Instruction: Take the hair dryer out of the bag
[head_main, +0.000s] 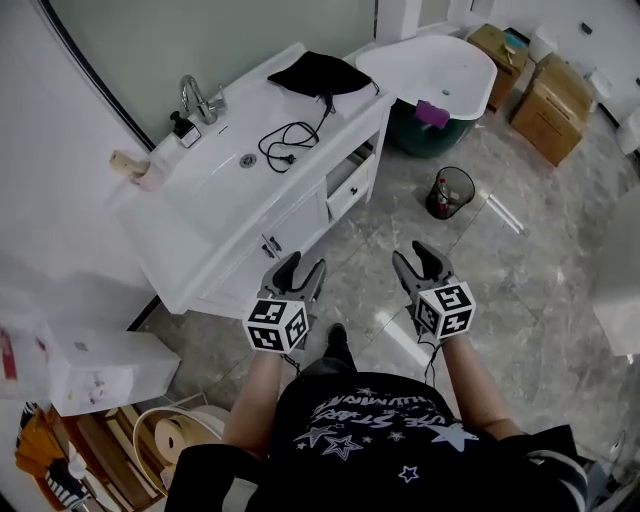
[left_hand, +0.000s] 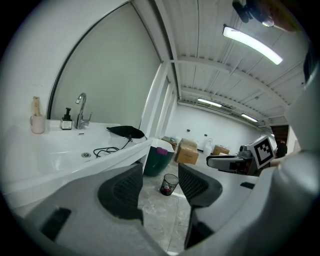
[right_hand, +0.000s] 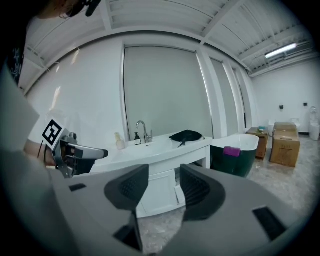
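Hair dryer: not seen itself; only a black cord (head_main: 290, 140) shows, running out of the bag and lying coiled with its plug on the counter.
Bag (head_main: 320, 72): black, soft, lying flat at the far end of the vanity counter (head_main: 190, 215), just beside the bathtub; no label readable.
Left gripper (head_main: 305, 264): jaws apart, nothing between them; held over the floor in front of the vanity, well apart from the bag.
Right gripper (head_main: 413, 255): jaws apart, nothing between them; beside the left one, over the floor.
Marker cubes: 1 on each gripper, black-and-white square patterns, no letters.
Faucet (head_main: 200, 97): chrome, at the back of the basin.
Soap bottle (head_main: 183, 128): dark, next to the faucet; label too small to read.
Bathtub (head_main: 440, 70): white inside, dark green outside, a purple item (head_main: 432, 113) on its rim.
Wastebasket (head_main: 452, 190): black mesh, on the marble floor.
Cardboard boxes (head_main: 553, 108): 2, brown, beyond the tub; print unreadable.
Shirt (head_main: 385, 420): black, white stars and lettering, too skewed to read.
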